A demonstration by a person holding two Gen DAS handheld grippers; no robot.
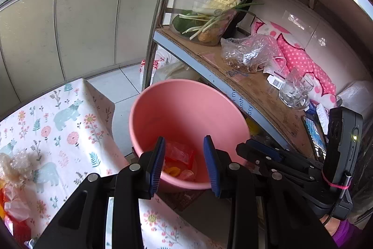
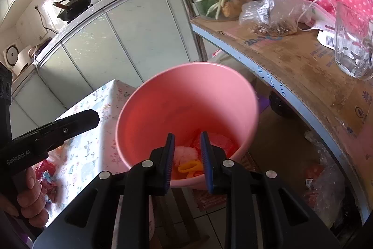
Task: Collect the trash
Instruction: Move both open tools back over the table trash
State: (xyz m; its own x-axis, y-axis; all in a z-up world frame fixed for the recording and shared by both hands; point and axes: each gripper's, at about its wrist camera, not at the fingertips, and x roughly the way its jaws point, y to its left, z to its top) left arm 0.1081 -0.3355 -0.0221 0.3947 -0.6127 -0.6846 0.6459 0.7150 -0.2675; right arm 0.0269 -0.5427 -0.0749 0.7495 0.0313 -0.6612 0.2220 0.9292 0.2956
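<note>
A pink plastic bin [image 1: 186,109] stands on the floor beside the table; it also shows in the right wrist view [image 2: 177,95]. Red, orange and pink wrappers [image 1: 179,155] lie at its bottom, also seen from the right wrist [image 2: 193,155]. My left gripper [image 1: 184,165] is open and empty above the bin's near rim. My right gripper [image 2: 187,160] is open and empty above the bin too, its jaws closer together. More trash [image 1: 14,179] lies on the floral tablecloth [image 1: 58,120] at far left, including crumpled clear wrap and red wrappers [image 2: 46,179].
A shelf [image 1: 244,78] lined with cardboard holds a vegetable container [image 1: 205,18], a plastic bag [image 1: 247,53], a glass jar [image 2: 352,43] and pink cloth. A steel post [image 1: 158,15] stands by the bin. Grey cabinets [image 1: 81,27] are behind. The other gripper [image 2: 46,132] is at left.
</note>
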